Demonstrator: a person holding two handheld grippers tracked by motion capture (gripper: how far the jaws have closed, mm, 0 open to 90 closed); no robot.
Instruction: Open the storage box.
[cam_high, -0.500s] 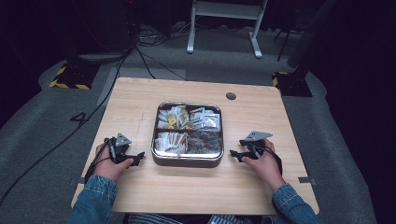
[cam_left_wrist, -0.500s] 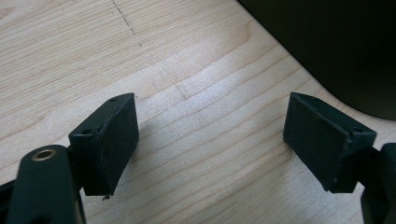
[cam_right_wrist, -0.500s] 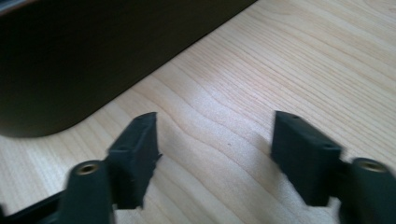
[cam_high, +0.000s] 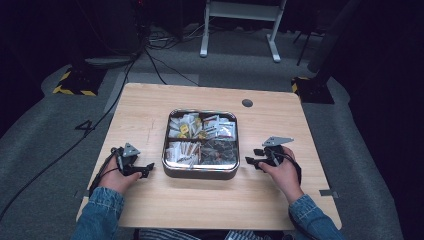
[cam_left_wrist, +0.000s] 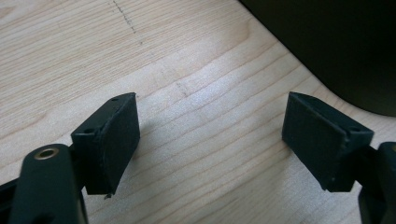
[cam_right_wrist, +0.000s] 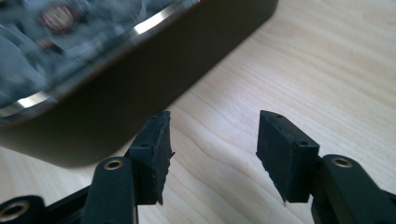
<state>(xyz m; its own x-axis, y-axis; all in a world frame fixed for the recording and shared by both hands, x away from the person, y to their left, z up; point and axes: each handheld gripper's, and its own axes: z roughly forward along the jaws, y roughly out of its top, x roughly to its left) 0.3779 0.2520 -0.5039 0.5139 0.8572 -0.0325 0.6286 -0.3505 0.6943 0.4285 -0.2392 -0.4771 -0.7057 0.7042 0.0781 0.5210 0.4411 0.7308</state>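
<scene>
A square metal tin (cam_high: 201, 171) with four compartments of small packets stands in the middle of the wooden table (cam_high: 150, 107). My left gripper (cam_high: 148, 170) lies on the table just left of the tin, pointing toward it, jaws open and nothing between them. In the left gripper view its pads (cam_left_wrist: 114, 140) stand wide apart over bare wood, the tin's dark wall (cam_left_wrist: 336, 42) at the upper right. My right gripper (cam_high: 251, 161) lies right of the tin, open and empty. The right gripper view shows its fingertips (cam_right_wrist: 154, 149) close beside the tin's wall (cam_right_wrist: 140, 74).
A round dark grommet (cam_high: 247, 103) sits in the table's far right area. Bare wood lies in front of the tin and to both sides. Beyond the table are grey floor, cables (cam_high: 150, 55) and a white stand (cam_high: 240, 30).
</scene>
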